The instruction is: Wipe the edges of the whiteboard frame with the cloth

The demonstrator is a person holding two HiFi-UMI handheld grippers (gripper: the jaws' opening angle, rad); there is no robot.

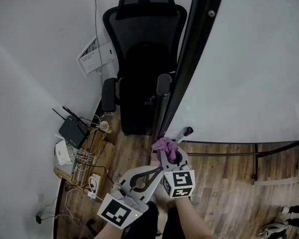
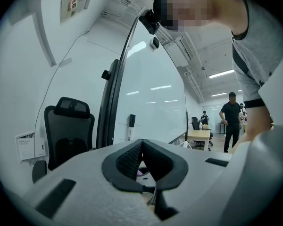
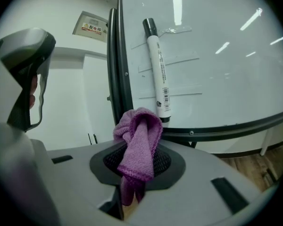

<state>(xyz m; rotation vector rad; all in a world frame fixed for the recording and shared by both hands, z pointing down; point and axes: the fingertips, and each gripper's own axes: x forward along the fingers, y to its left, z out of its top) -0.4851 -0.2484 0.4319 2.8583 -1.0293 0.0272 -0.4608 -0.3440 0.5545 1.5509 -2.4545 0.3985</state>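
Nearest the head camera is the left gripper (image 1: 150, 173), held low and angled toward the right one. Its own view shows the jaws pressed together with nothing between them, so it is idle.

Just beyond it, the right gripper (image 1: 170, 158) is clamped on the cloth (image 3: 140, 142). The purple cloth is pinched at a bunched fold. A rounded wad sticks out past the fingertips and a tail hangs down behind the pads.

The wad sits at the lower-left corner of the frame (image 3: 118, 69), where the black upright meets the bottom rail. Whether it is touching the frame I cannot tell. A marker (image 3: 157, 69) is stuck to the board (image 1: 249, 63) just beside that corner. A chair (image 1: 144, 59) stands behind the upright.

The cloth looks light, soft and limp (a terry or microfibre weave, by the texture). It should mould itself round a narrow edge, but it has no stiffness of its own. I judge the present hold sensible, with enough cloth proud of the jaws to pad the frame. Gripped nearer a loose corner, it would probably fold back or drag out when rubbed. A snag on the marker is the likely hazard along the bottom rail.
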